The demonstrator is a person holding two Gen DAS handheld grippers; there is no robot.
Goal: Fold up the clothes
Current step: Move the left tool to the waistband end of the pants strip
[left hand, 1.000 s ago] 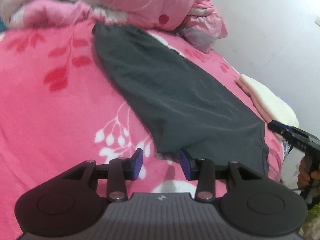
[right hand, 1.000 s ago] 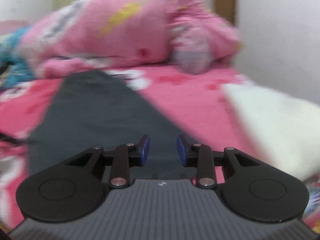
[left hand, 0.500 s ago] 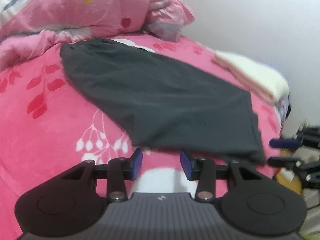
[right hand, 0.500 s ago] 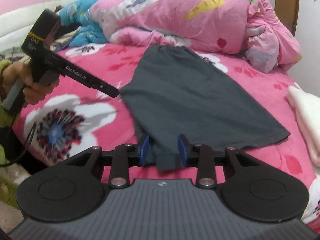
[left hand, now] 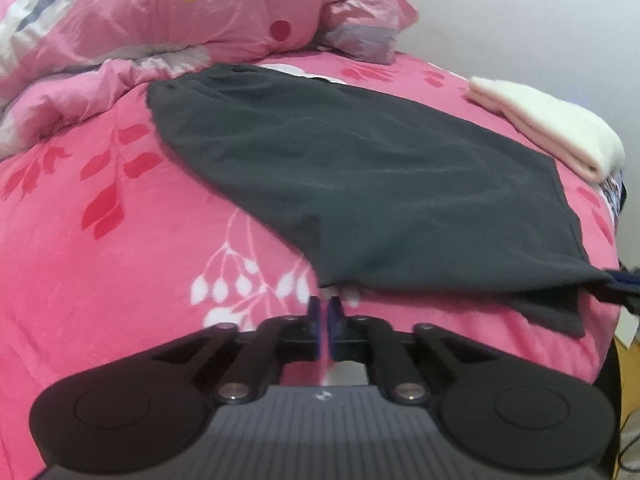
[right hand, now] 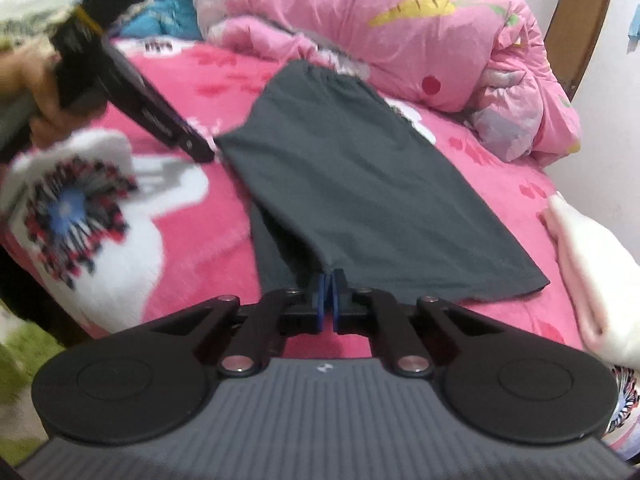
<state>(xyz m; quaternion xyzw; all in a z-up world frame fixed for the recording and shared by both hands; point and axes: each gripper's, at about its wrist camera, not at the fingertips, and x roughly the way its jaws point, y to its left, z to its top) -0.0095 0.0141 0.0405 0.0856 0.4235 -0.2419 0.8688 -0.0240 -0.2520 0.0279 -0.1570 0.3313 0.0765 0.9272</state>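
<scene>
A dark grey garment (left hand: 380,184) lies spread on the pink flowered bed, its elastic waist toward the quilt; it also shows in the right wrist view (right hand: 360,184). My left gripper (left hand: 325,304) is shut at the near hem corner of the garment, which meets its fingertips. My right gripper (right hand: 329,280) is shut on the other near corner, with the cloth pulled up into a fold at the tips. The right gripper's tip shows at the right edge of the left wrist view (left hand: 624,280), and the left gripper shows hand-held in the right wrist view (right hand: 176,136).
A bunched pink quilt (right hand: 400,32) lies along the head of the bed. A folded cream and pink garment (left hand: 552,128) sits at the right side of the bed near the white wall. The bed edge drops off just below both grippers.
Both grippers were open half a second ago and are now shut at the garment's near corners. The near hem has lifted and bunched slightly at the right gripper.
</scene>
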